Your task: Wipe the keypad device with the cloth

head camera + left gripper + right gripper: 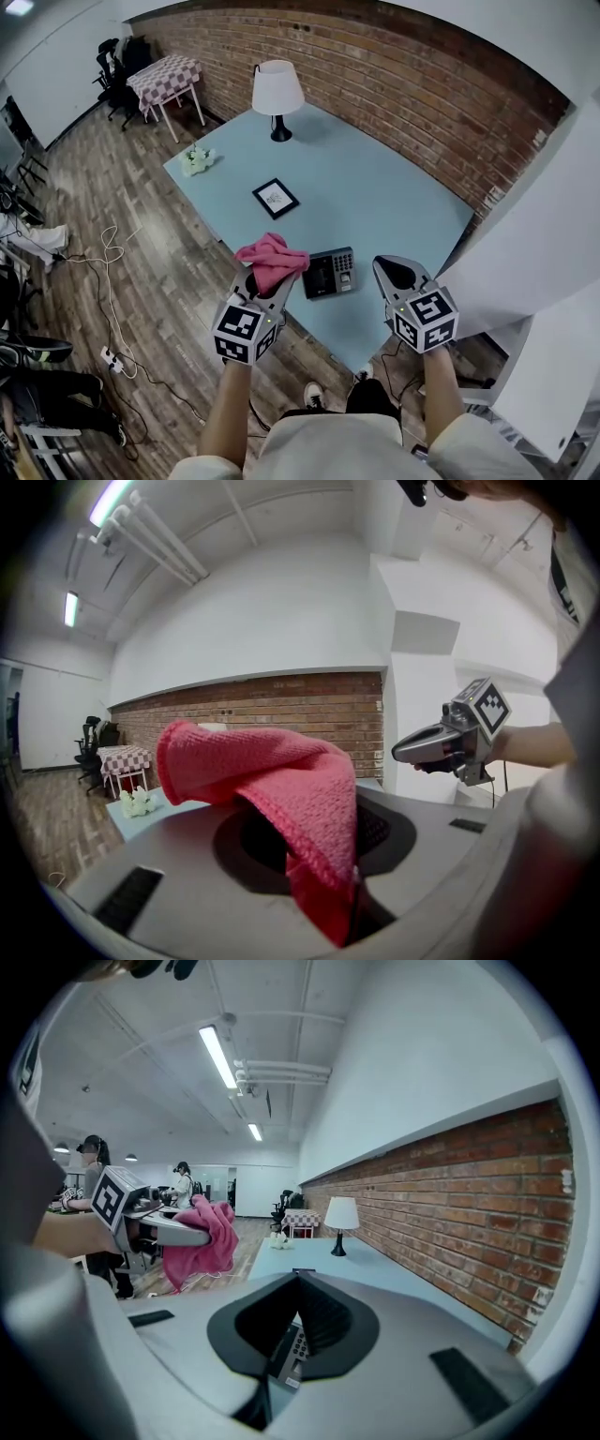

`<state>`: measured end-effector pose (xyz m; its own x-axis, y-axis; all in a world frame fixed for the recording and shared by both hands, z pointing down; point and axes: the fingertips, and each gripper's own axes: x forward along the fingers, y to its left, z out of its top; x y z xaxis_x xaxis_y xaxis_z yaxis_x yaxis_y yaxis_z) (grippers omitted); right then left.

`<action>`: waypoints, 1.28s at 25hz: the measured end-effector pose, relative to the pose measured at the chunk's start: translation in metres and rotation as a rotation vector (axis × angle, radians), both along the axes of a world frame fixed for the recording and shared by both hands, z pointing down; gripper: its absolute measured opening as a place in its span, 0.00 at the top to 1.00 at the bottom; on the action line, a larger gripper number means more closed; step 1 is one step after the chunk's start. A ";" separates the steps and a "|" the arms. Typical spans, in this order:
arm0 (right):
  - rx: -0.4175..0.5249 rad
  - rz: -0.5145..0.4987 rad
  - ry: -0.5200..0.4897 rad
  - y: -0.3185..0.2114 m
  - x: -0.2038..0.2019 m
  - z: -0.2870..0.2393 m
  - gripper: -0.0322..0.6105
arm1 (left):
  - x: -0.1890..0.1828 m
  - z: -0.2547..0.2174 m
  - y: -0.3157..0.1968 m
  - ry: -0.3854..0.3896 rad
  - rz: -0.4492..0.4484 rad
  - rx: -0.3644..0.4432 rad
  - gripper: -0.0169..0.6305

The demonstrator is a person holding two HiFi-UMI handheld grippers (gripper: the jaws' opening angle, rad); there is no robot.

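The dark keypad device [329,273] lies near the front edge of the light blue table [375,192]. Just left of it, a pink cloth [272,259] bulges out of my left gripper [269,284], which is shut on it. In the left gripper view the cloth [272,780] drapes over the jaws and hides their tips. My right gripper [394,269] hovers right of the device, shut with nothing in it. In the right gripper view the device [286,1346] shows through the slot below the closed tips [297,1281], and the cloth [202,1237] hangs from the left gripper [173,1232].
A white lamp [277,94] stands at the table's far end, a small picture frame [276,198] in the middle, white flowers [197,159] at the left corner. A checkered table [167,77] and chairs stand behind. Cables [108,253] trail on the wooden floor.
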<state>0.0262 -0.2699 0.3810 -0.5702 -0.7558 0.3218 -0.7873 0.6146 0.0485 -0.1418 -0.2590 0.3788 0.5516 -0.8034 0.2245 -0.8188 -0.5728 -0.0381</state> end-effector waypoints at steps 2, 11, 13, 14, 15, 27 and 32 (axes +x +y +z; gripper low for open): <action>-0.007 -0.008 0.008 -0.003 0.001 0.008 0.95 | 0.001 0.007 -0.005 -0.002 -0.005 -0.010 0.77; -0.088 -0.094 0.043 -0.035 0.002 0.062 0.89 | 0.012 0.055 -0.029 0.010 -0.057 -0.080 0.77; -0.100 -0.110 0.055 -0.042 0.001 0.074 0.89 | 0.015 0.065 -0.032 0.011 -0.065 -0.101 0.77; -0.102 -0.118 0.061 -0.047 -0.001 0.079 0.89 | 0.016 0.069 -0.035 0.011 -0.073 -0.110 0.77; -0.101 -0.125 0.068 -0.053 -0.003 0.084 0.89 | 0.017 0.073 -0.039 0.011 -0.080 -0.119 0.77; -0.155 -0.212 0.154 -0.118 -0.035 0.162 0.89 | 0.029 0.152 -0.088 -0.002 -0.130 -0.249 0.77; -0.208 -0.212 0.195 -0.120 -0.035 0.191 0.89 | 0.035 0.178 -0.089 -0.046 -0.131 -0.266 0.76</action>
